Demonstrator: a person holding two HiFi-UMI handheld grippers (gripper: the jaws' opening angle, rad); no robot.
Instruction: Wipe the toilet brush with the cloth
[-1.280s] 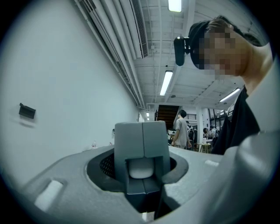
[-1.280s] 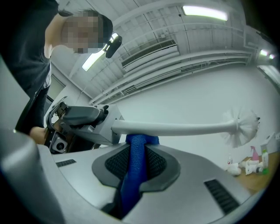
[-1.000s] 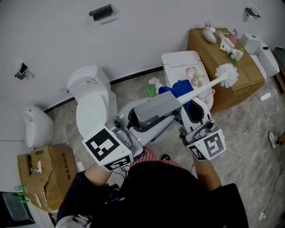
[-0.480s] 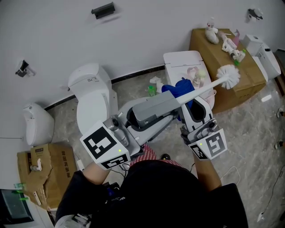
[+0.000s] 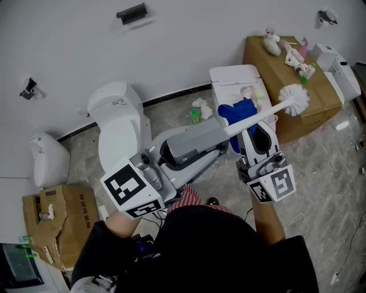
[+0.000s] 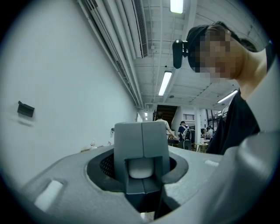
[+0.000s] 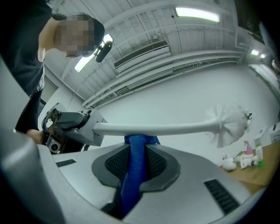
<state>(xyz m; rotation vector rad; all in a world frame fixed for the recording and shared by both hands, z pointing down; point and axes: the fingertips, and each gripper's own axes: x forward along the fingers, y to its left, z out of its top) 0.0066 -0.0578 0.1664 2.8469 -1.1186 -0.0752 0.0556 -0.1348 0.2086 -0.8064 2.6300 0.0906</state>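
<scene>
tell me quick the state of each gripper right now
left gripper: closed on the toilet brush handle
right gripper: closed on the blue cloth

A white toilet (image 5: pixel 117 123) stands left of centre against the white wall (image 5: pixel 189 46). At the left edge sits a rounded white fixture (image 5: pixel 48 161), and below it, at lower left, an open cardboard box (image 5: pixel 60 220). A black bracket (image 5: pixel 131 13) is fixed high on the wall at upper centre. A smaller dark fitting (image 5: pixel 28 88) sits at upper left. At upper right a big cardboard carton (image 5: pixel 317 94) lies along the wall with small toys (image 5: pixel 296 57) on top. A white box-shaped unit (image 5: pixel 231 77) stands just left of it and a white appliance (image 5: pixel 338 71) at its right. Something small and green (image 5: pixel 194 116) lies on the marbled floor (image 5: pixel 326 171).
</scene>
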